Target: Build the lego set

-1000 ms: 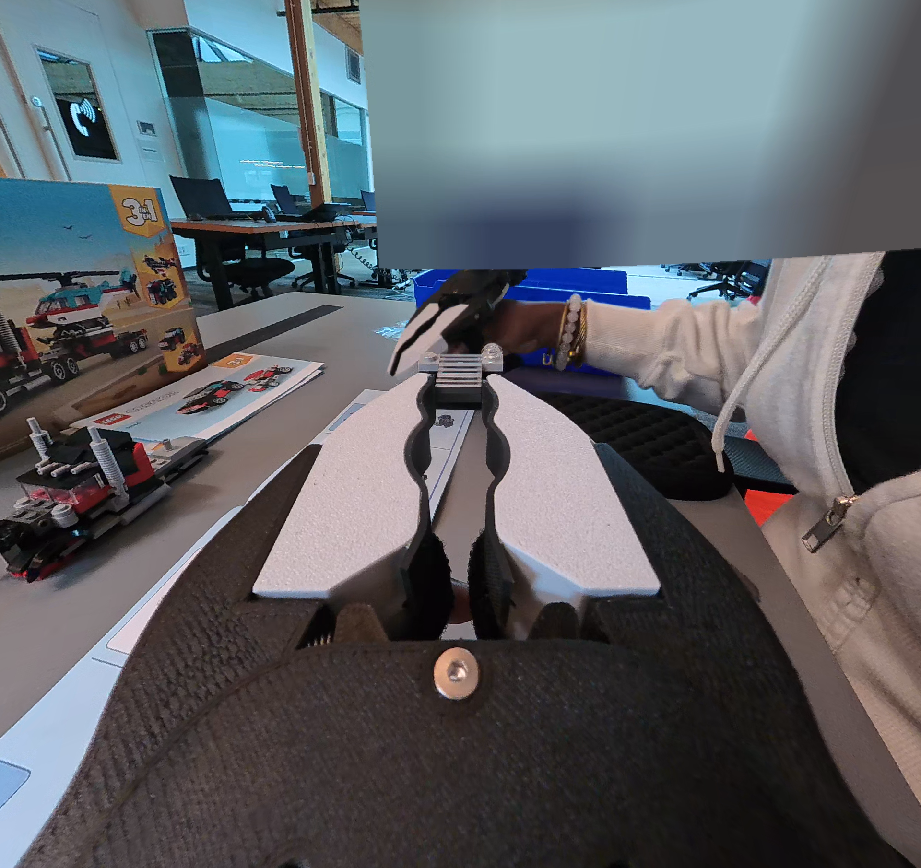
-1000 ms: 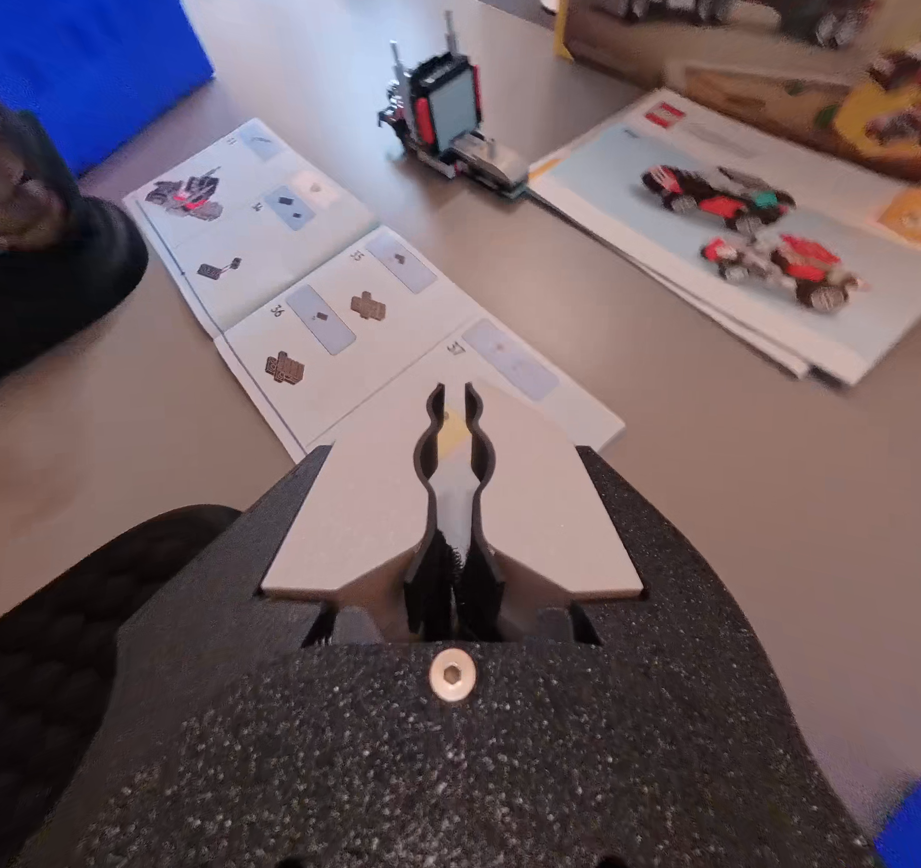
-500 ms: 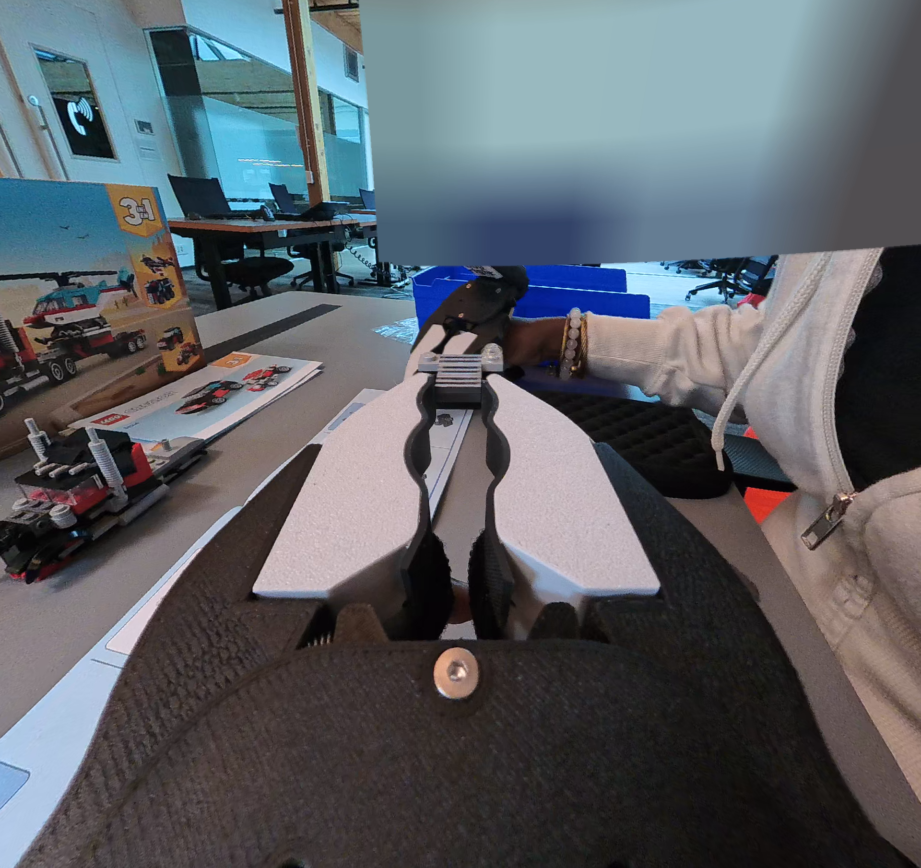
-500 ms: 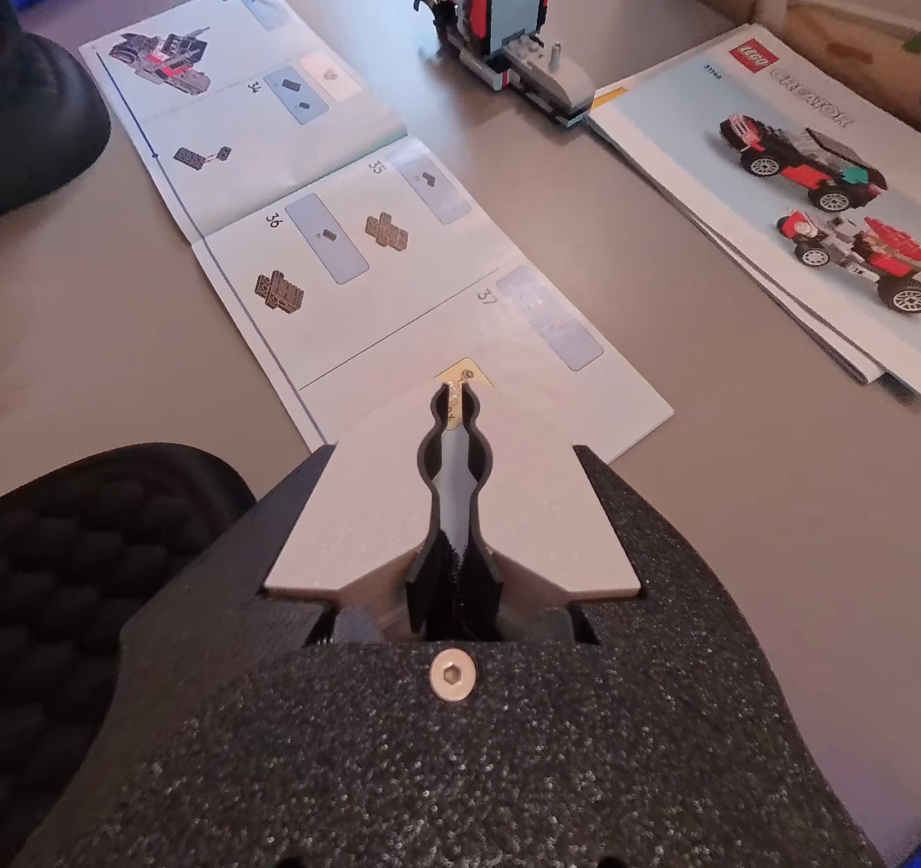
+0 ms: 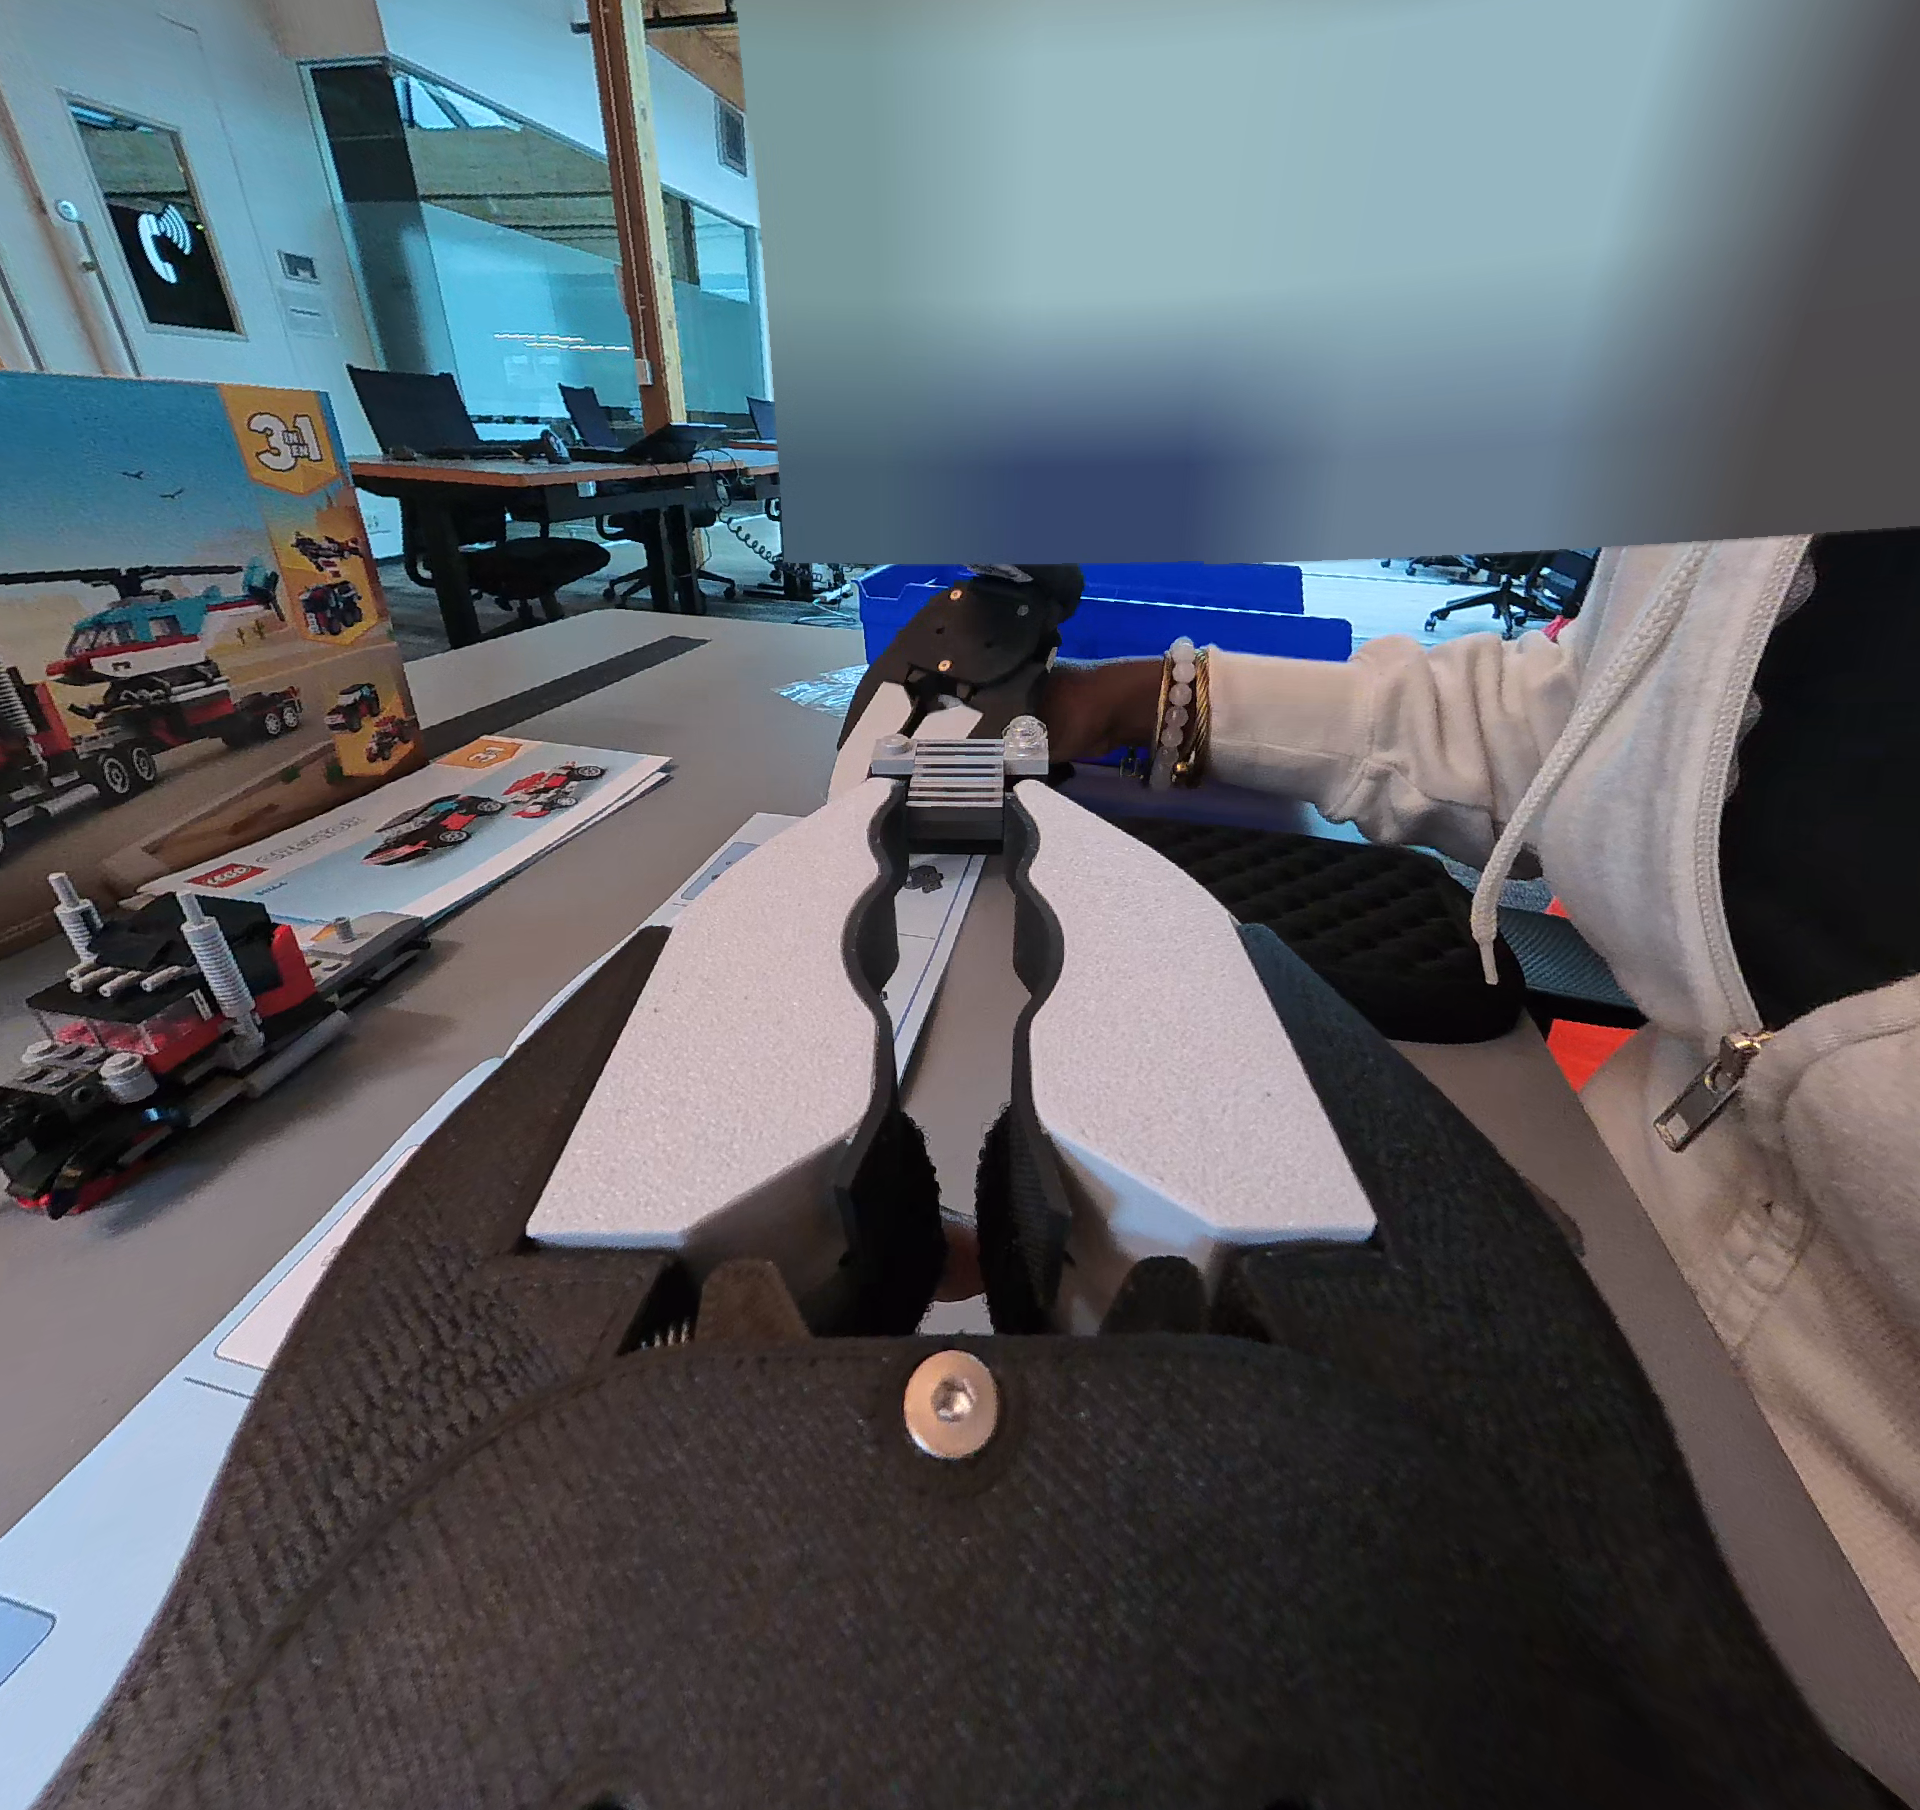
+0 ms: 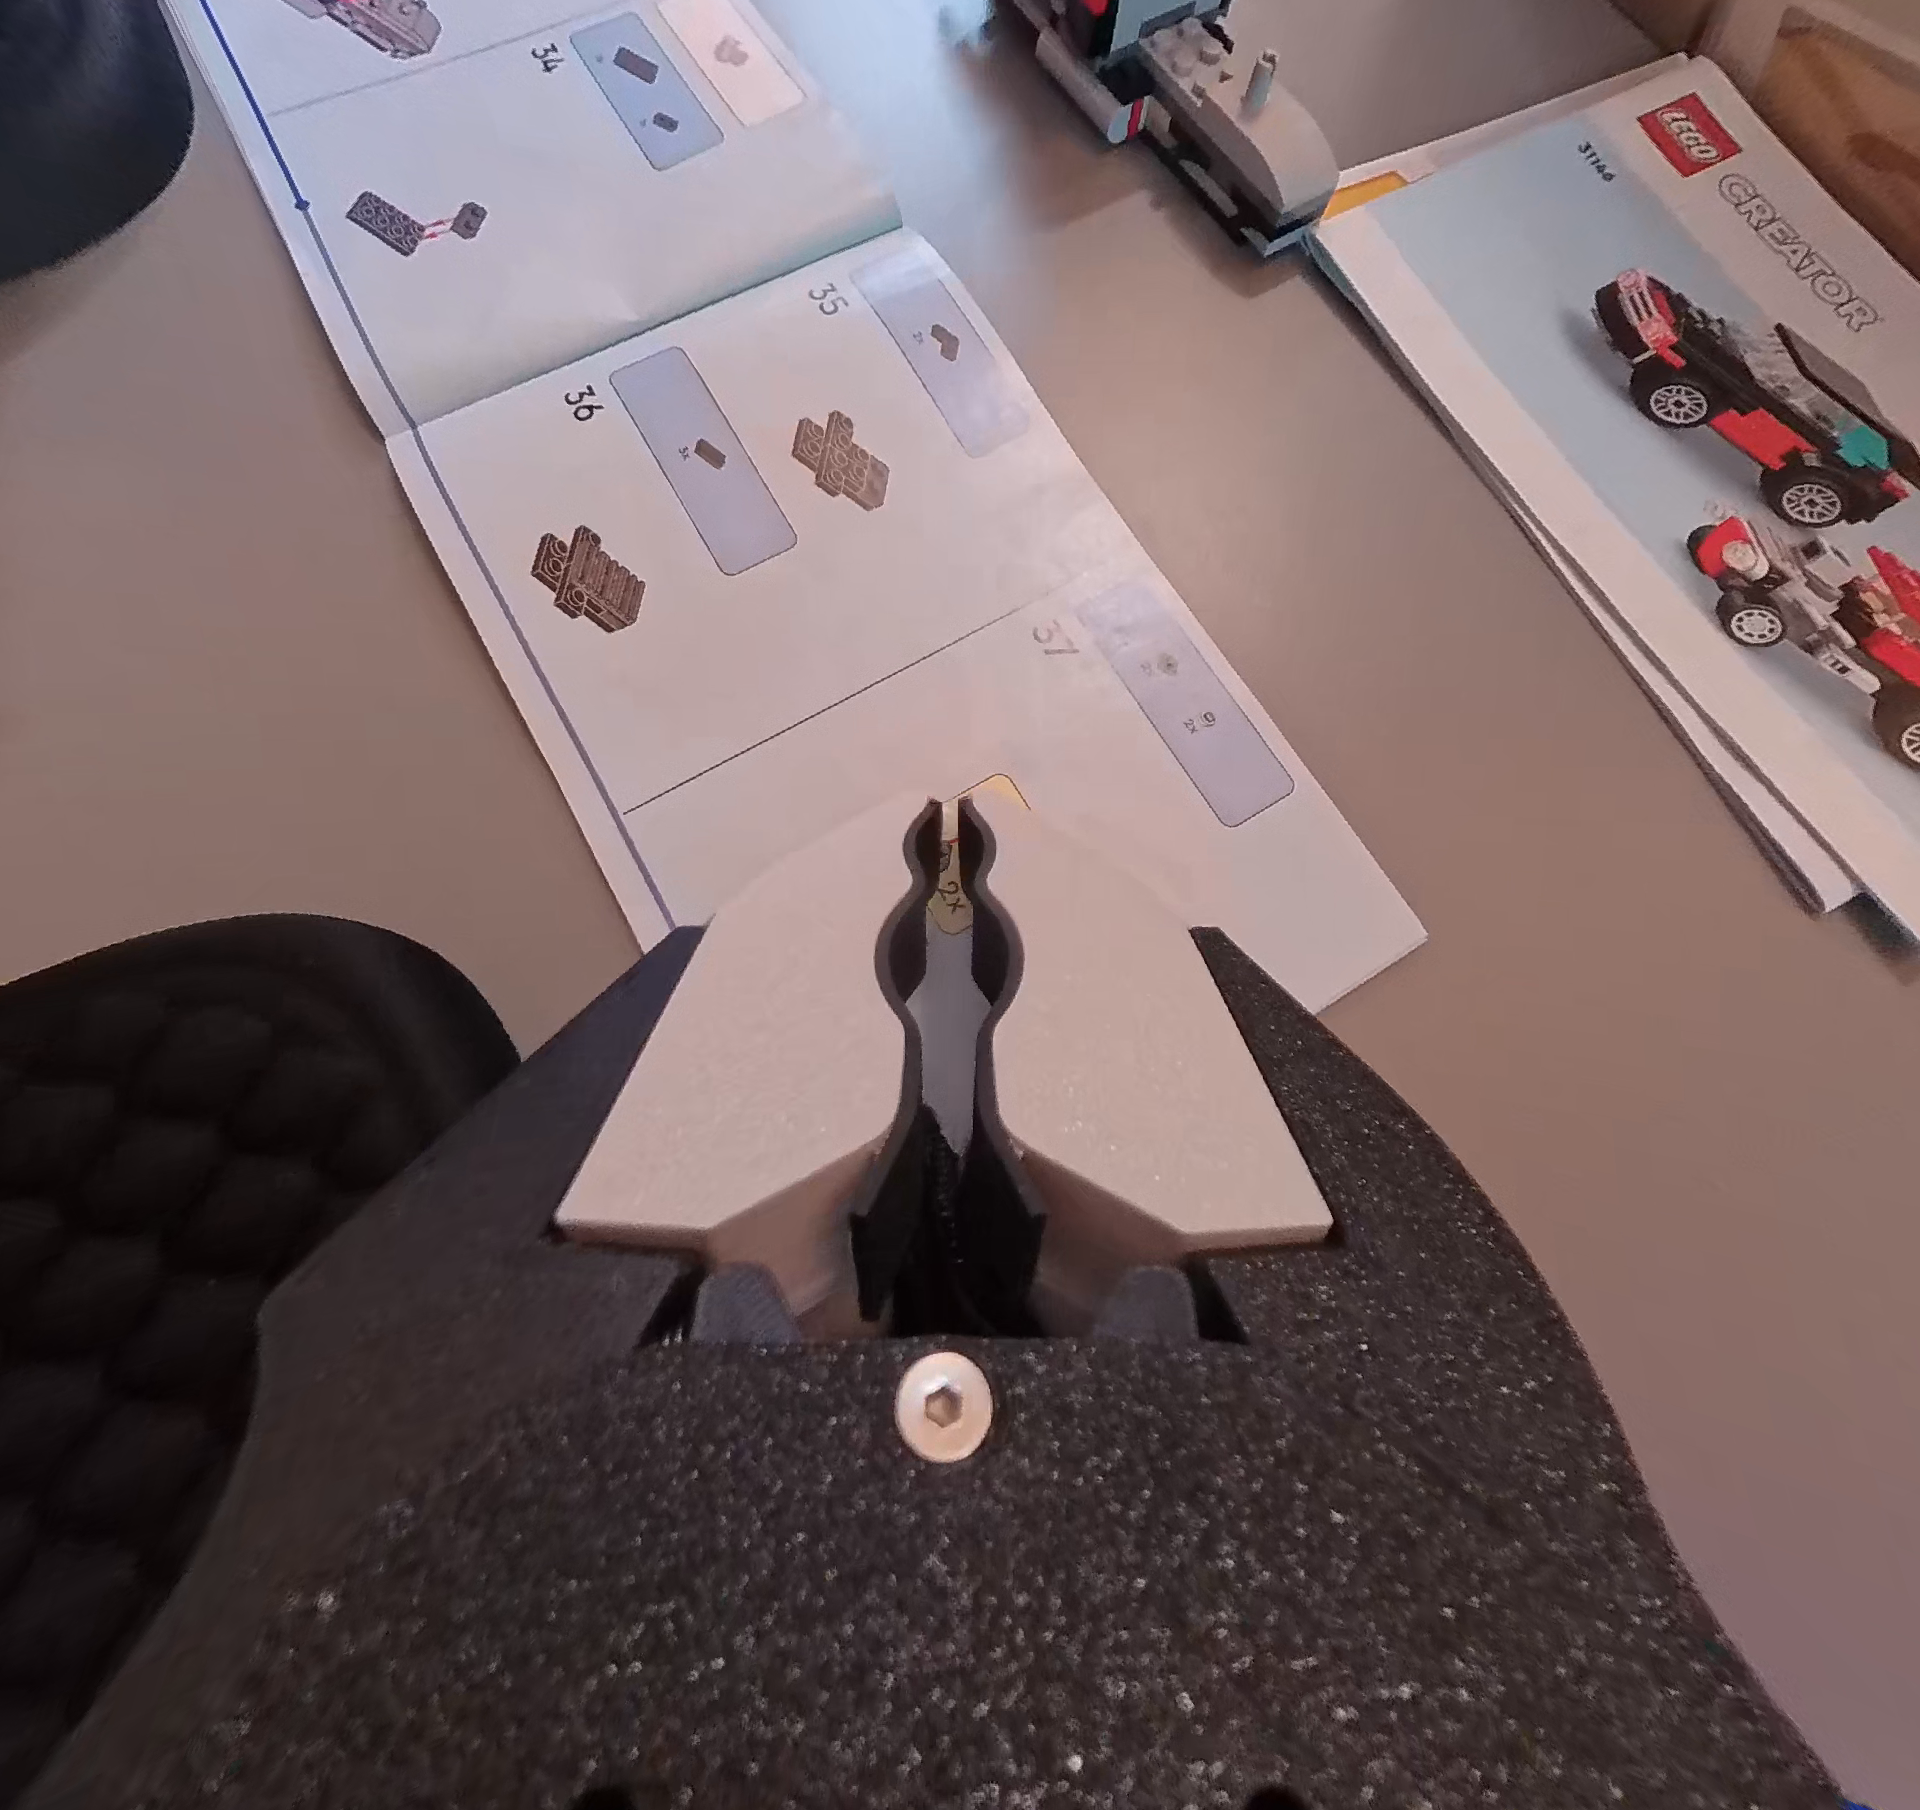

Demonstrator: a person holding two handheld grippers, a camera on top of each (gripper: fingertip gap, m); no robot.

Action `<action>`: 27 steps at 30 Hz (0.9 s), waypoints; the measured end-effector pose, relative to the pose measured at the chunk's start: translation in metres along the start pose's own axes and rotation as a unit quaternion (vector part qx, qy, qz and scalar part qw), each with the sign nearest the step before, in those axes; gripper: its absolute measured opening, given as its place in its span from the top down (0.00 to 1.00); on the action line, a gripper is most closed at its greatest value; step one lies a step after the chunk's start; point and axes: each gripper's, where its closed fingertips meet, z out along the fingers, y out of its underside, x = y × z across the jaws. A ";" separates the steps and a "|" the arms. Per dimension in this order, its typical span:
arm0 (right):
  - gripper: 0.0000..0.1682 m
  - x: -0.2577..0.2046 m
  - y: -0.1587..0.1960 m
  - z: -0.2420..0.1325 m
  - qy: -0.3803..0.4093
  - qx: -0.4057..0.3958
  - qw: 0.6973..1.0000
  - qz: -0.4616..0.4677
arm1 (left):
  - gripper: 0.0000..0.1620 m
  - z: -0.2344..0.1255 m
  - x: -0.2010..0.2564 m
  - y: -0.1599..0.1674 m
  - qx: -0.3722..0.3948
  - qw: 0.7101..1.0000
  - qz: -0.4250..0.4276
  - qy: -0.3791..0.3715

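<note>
My left gripper (image 5: 956,794) is shut on a small lego assembly (image 5: 956,773), a black grille piece with grey plates and a clear round stud on top, held above the table. My right gripper (image 6: 951,810) hovers over the open instruction booklet (image 6: 727,410), jaws closed to a thin slit. A pale sliver shows between the tips; I cannot tell what it is. The right gripper also shows in the left wrist view (image 5: 966,659), just behind the assembly. The part-built red, black and grey truck (image 5: 156,1022) stands on the table, also in the right wrist view (image 6: 1153,25).
The set's box (image 5: 177,617) stands at the left. A closed booklet (image 6: 1662,410) lies beside the truck. A black padded mat (image 6: 156,1137) lies at the near left. Blue bins (image 5: 1195,607) sit behind. A person's white-sleeved arm (image 5: 1455,721) holds the right gripper.
My right gripper has moved forward and down over the open booklet, and its jaws have narrowed. My left gripper has kept still with the assembly in it.
</note>
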 end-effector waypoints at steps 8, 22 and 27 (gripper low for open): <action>0.96 0.000 0.006 -0.009 -0.028 -0.074 0.997 -0.012 | 0.89 0.001 0.001 0.001 -0.002 1.000 0.001 0.002; 0.97 -0.001 0.002 0.001 -0.048 -0.108 0.992 -0.045 | 0.89 0.001 0.001 0.001 -0.003 1.000 0.002 0.002; 0.98 -0.002 0.002 0.002 -0.051 -0.106 0.992 -0.047 | 0.89 0.001 0.001 0.001 -0.003 1.000 0.001 0.002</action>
